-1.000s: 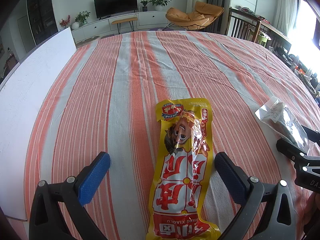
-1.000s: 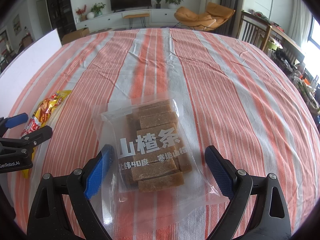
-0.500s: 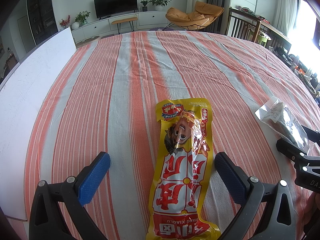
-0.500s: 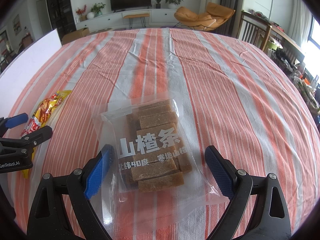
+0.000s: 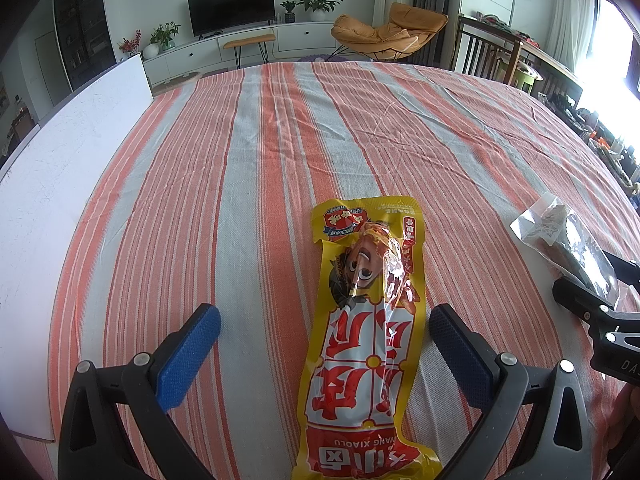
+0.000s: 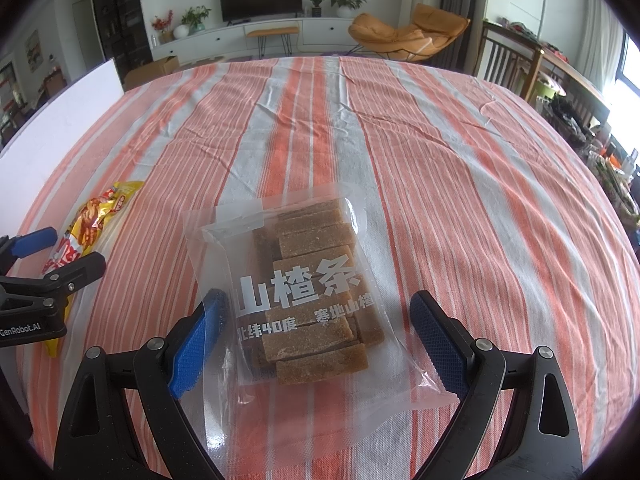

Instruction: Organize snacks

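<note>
A long yellow and red snack packet (image 5: 366,340) lies flat on the striped tablecloth (image 5: 240,200), pointing away from me. My left gripper (image 5: 324,344) is open, with its blue pads on either side of the packet and apart from it. A clear bag of brown hawthorn strips (image 6: 308,292) lies flat on the cloth. My right gripper (image 6: 318,336) is open and straddles this bag without touching it. The yellow packet also shows in the right wrist view (image 6: 86,236), and the clear bag in the left wrist view (image 5: 568,244).
A white board (image 5: 52,184) lies along the table's left side. The striped cloth stretches far ahead. Beyond the table are a TV stand, an orange lounge chair (image 5: 384,28) and wooden chairs (image 5: 496,56) at the right.
</note>
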The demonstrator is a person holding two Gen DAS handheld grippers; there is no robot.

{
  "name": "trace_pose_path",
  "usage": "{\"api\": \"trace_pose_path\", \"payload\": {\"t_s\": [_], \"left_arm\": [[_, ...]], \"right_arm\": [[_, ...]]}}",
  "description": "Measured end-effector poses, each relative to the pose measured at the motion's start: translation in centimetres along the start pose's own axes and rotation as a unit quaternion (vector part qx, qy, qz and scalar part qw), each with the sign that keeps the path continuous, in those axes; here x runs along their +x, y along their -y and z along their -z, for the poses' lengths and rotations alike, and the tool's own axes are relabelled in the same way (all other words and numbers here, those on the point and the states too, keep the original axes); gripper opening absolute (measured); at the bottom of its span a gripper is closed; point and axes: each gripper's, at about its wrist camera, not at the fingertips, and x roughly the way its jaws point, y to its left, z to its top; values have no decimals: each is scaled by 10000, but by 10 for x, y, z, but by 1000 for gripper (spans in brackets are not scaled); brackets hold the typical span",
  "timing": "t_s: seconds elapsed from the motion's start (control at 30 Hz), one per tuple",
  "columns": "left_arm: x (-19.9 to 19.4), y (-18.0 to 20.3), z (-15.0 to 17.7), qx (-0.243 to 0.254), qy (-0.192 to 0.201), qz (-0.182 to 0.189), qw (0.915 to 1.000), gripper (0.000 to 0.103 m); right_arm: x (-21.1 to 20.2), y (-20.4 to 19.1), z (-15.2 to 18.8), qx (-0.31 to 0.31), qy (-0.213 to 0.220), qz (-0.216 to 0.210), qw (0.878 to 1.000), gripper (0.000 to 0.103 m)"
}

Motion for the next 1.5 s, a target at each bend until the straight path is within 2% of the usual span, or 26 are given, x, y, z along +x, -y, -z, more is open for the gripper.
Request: {"api": "trace_pose_path", "payload": {"t_s": [0.1, 0.13, 0.2, 0.27, 0.37, 0.43, 0.47, 0.5, 0.53, 0.7, 0.8, 0.87, 1.0, 1.07, 1.17, 1.27, 1.33, 1.37, 1.4, 1.43, 1.5], "left_arm": [[1, 0, -2, -44, -7, -2, 10000, 103], [2, 0, -4, -28, -79, 1, 10000, 103], [5, 0, -12, 90, -530, 63, 9985, 103], [9, -3, -21, 210, -1056, 121, 9941, 103], [9, 3, -25, 567, -1317, 347, 9891, 102], [2, 8, -25, 912, -1076, 446, 9890, 86], [-5, 7, -27, 929, -907, 580, 9898, 52], [-6, 4, -30, 855, -925, 583, 9903, 47], [-8, -2, -31, 704, -939, 603, 9913, 47], [-38, -37, -30, -99, -539, 1226, 9909, 45], [-76, -63, -29, -551, -152, 1650, 9846, 45], [-108, -87, -36, -733, 154, 1798, 9808, 46], [-161, -157, -53, -986, 681, 1565, 9804, 46], [-181, -204, -62, -1159, 844, 1193, 9825, 46], [-194, -270, -67, -1384, 880, 399, 9857, 47], [-188, -328, -61, -1671, 662, -108, 9837, 48], [-177, -356, -55, -1828, 450, -538, 9806, 61], [-176, -367, -49, -1888, 402, -620, 9792, 75], [-175, -376, -44, -1958, 393, -672, 9775, 83], [-174, -381, -38, -2031, 417, -722, 9756, 83], [-174, -385, -29, -2094, 478, -759, 9737, 84]], "right_arm": [[1, -1, 0, -11, -47, -59, 10000, 97], [3, 0, -3, -84, -188, -139, 9997, 97], [5, 2, -13, -289, -690, -391, 9964, 97], [6, 10, -22, -184, -1100, -742, 9910, 96], [14, 9, -33, -221, -1565, -818, 9840, 97], [17, -2, -35, -581, -1643, -757, 9818, 93], [16, -5, -34, -696, -1616, -735, 9816, 87], [14, -7, -35, -725, -1557, -720, 9825, 70], [10, -7, -36, -725, -1516, -601, 9839, 59], [-5, 13, -38, 13, -1485, -1122, 9825, 57], [-21, 18, -46, 510, -1346, -1682, 9752, 57], [-32, 9, -56, 604, -1228, -1922, 9718, 57], [-63, -50, -100, 451, -886, -2625, 9598, 57], [-77, -95, -125, 267, -730, -2989, 9511, 57], [-94, -182, -160, -129, -538, -3506, 9349, 57], [-100, -274, -188, -601, -405, -3764, 9236, 58], [-94, -324, -201, -758, -345, -3874, 9181, 63], [-89, -353, -209, -797, -263, -3951, 9148, 67], [-84, -369, -213, -780, -179, -4009, 9126, 81], [-80, -383, -216, -743, -91, -4026, 9123, 85], [-72, -407, -224, -737, 79, -3864, 9194, 85]]}}
